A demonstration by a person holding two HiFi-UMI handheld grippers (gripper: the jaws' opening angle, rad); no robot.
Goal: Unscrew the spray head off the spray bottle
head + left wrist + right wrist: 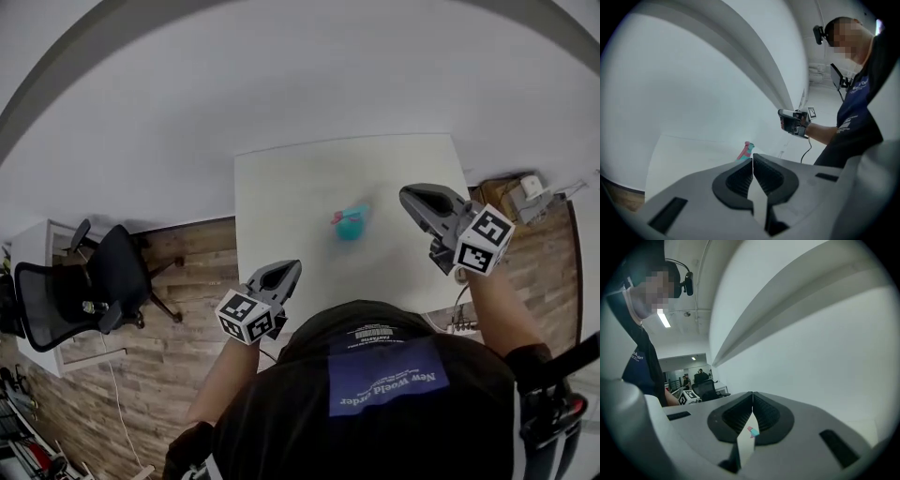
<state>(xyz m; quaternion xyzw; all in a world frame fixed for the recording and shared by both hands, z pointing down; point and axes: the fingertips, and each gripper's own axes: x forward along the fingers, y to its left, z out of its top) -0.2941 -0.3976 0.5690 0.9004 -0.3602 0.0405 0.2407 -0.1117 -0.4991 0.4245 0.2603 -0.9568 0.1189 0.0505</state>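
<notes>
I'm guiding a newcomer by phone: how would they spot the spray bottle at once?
Find the white rectangular table against the white wall, with wood-plank floor on both sides. Near its middle is the small teal plastic spray bottle with a pink spray head. It is the only brightly coloured thing there; the left gripper and right gripper nearby are grey.

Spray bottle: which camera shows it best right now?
The head view: the spray bottle shows whole on the white table. The left gripper view catches only its top over the shut tongs of the left gripper; the right gripper view shows a tiny speck through the gap below the shut tongs of the right gripper.
</notes>
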